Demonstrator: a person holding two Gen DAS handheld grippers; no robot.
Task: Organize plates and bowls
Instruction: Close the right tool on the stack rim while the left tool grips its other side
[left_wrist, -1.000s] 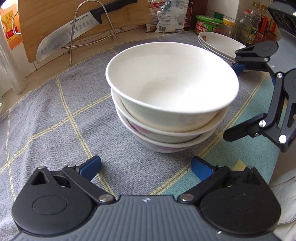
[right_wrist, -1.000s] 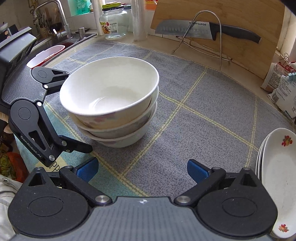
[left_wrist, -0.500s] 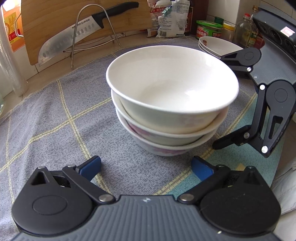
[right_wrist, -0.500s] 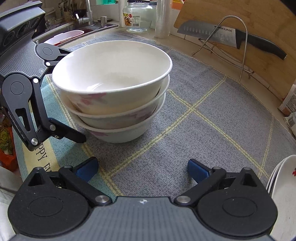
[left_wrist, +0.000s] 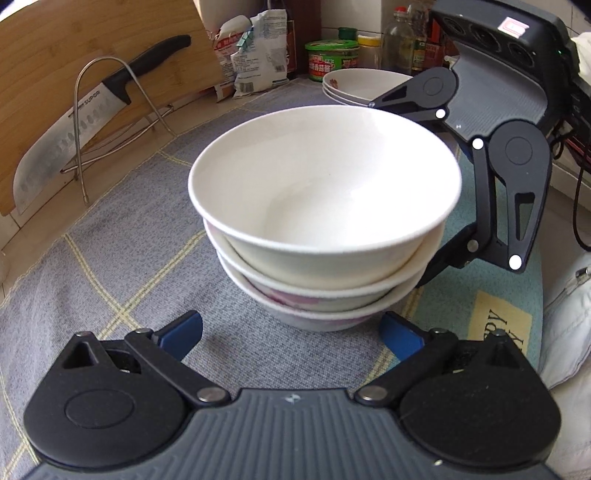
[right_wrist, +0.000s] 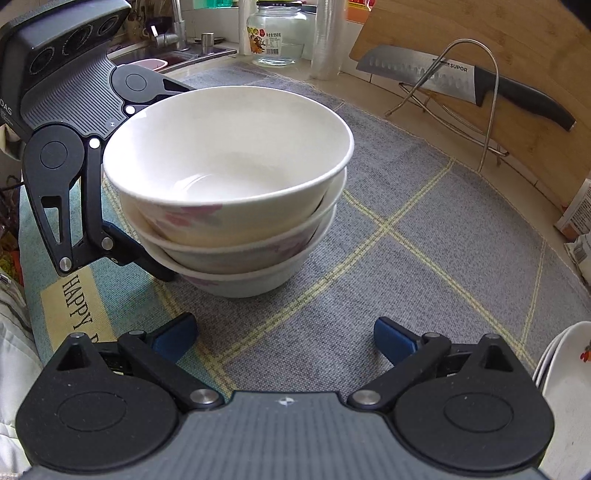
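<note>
Three white bowls (left_wrist: 325, 192) (right_wrist: 229, 166) sit nested in one stack on the grey checked mat (left_wrist: 122, 266). My left gripper (left_wrist: 291, 332) is at the stack's near side with its blue pads (left_wrist: 184, 328) spread wider than the bottom bowl's foot; its jaws are closing, and neither pad touches the bowl. My right gripper (right_wrist: 284, 338) stands open at the opposite side, pads clear of the stack. In each view the other gripper's fingers straddle the stack's edge, one finger behind the rim and one low under it. A stack of white flowered plates (left_wrist: 362, 85) (right_wrist: 565, 387) lies to the right.
A large knife (left_wrist: 74, 136) (right_wrist: 461, 77) rests on a wire rack against a wooden cutting board (left_wrist: 55, 55). Food packets and jars (left_wrist: 332, 59) line the back wall. A glass jar (right_wrist: 277, 37) and sink (right_wrist: 166, 55) are beyond the mat. White clothing (left_wrist: 569, 314) is close by.
Both grippers have rolled and closed in on the bowl stack from opposite sides, and each one's fingers now reach around the stack's edge. The bowls have stayed put.
</note>
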